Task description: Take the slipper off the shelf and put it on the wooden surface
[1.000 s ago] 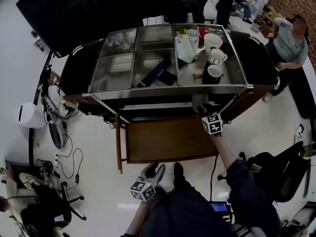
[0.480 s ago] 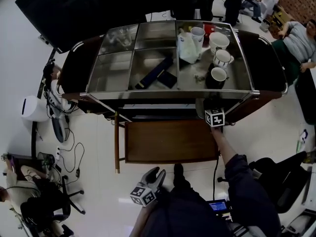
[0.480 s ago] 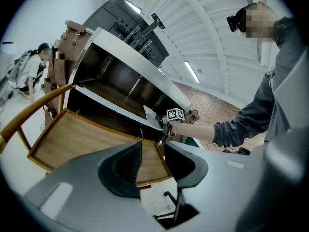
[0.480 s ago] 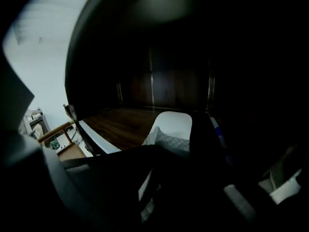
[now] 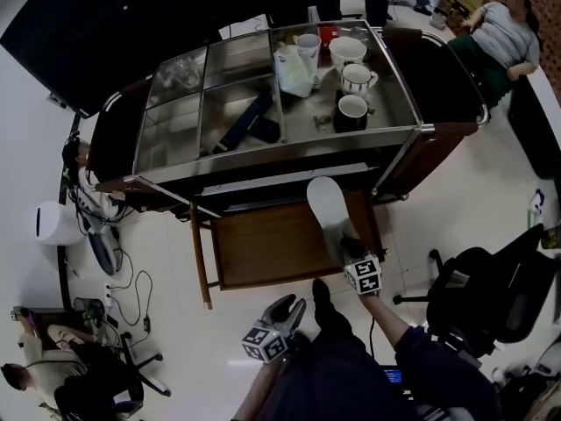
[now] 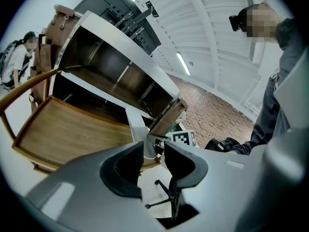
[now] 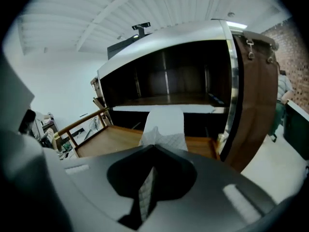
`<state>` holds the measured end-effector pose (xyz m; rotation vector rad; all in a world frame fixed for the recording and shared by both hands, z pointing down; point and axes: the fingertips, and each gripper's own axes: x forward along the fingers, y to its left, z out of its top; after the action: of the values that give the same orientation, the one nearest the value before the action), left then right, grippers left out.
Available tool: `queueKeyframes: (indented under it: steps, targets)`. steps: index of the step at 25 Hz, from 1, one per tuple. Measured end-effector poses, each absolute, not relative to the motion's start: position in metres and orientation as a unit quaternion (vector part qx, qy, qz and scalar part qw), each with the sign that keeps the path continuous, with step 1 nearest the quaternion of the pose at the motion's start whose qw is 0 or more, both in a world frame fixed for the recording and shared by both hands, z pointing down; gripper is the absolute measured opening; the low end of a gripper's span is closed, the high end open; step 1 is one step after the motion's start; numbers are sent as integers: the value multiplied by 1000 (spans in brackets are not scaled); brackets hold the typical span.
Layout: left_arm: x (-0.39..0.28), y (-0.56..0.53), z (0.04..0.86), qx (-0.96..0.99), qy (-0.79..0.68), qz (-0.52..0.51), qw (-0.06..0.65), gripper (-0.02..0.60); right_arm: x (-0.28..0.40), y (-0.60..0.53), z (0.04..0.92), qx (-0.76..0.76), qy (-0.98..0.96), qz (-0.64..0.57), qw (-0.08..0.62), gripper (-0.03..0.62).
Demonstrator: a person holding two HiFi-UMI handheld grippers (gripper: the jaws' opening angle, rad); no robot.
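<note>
I can read no words, brands or numbers. My left hand-held gripper [image 5: 289,306] and right hand-held gripper [image 5: 342,238], lower centre, carry only black-and-white square marker patterns.

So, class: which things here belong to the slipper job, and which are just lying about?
Job: slipper, right gripper shut on it, shelf, wooden surface.
Lying about: mugs, white bag, chair, idle left gripper.
</note>
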<state>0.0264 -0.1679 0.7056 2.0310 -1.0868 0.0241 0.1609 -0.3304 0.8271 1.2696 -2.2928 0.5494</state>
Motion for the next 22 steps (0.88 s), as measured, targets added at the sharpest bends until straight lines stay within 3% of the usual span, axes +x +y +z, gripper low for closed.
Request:
queueKeyframes:
  steps: [4, 8, 17, 22]
  targets:
    - [26, -147, 699, 817, -421, 9, 393, 147, 177, -335, 858, 502, -791, 224, 267, 28]
    - [10, -109, 694, 820, -431, 1, 377, 147, 173, -320, 826, 514, -794, 202, 253, 55]
    - [-24, -3, 697, 824, -440, -13, 357, 143, 76, -104, 750, 426, -859, 215, 187, 54]
    - [-13, 25, 691, 851, -415, 2, 322, 95, 62, -6, 729, 432, -857, 228, 161, 26]
